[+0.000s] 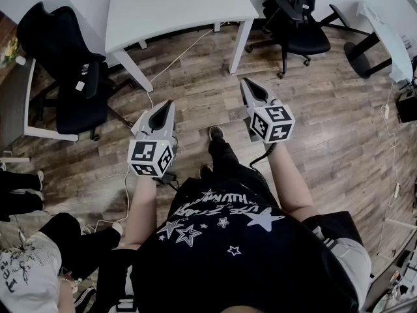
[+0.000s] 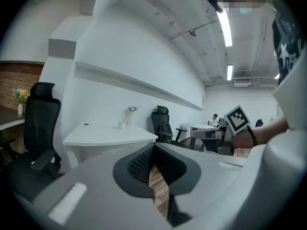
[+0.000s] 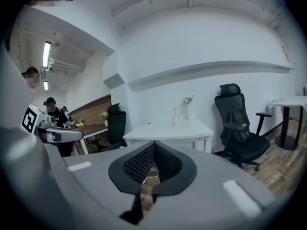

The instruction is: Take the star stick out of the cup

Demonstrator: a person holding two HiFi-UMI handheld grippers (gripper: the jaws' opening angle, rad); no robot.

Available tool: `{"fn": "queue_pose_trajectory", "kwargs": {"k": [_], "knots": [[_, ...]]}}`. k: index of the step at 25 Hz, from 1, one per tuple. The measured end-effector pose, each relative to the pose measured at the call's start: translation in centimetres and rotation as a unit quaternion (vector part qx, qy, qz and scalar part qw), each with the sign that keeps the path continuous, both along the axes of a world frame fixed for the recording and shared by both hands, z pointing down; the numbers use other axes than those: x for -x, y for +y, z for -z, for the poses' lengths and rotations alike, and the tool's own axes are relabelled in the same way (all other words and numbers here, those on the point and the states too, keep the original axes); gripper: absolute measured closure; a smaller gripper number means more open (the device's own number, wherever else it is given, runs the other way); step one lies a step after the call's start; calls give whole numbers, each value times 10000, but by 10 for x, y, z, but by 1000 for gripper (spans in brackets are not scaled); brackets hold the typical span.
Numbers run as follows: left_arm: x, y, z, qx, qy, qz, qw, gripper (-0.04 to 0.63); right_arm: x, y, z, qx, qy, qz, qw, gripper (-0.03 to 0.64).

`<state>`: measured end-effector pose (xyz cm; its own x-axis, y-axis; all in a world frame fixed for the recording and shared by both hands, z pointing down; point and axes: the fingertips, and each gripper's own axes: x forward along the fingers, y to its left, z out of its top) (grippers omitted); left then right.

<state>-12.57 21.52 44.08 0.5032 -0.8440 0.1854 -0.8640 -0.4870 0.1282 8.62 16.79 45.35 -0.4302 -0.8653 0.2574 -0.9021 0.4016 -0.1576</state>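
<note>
Left tongs (image 2: pixel 153 148) and right tongs (image 3: pixel 154 143) are clenched on nothing, well apart from the worktop (image 3: pixel 163 129). The star stick (image 3: pixel 174 111) in the cup (image 3: pixel 175 120) looks thin and light, probably stiff; pinch its shaft just above the rim.

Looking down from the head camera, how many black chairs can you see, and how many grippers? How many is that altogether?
Black chairs: 2
Grippers: 2, the left gripper and the right gripper
Total: 4
</note>
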Motion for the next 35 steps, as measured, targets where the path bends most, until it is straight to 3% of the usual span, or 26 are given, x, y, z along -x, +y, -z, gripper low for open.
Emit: {"fn": "queue_pose_trajectory", "kwargs": {"k": [18,35], "knots": [[-14,-46,-8,126,-13,-63,9999,592,-14,-45,-2,-44,-134,-112,9998,603],[-63,-235,-3,81,-237,-18,9997,592,-53,-246,3,-118,-460,84,9988,603]]}}
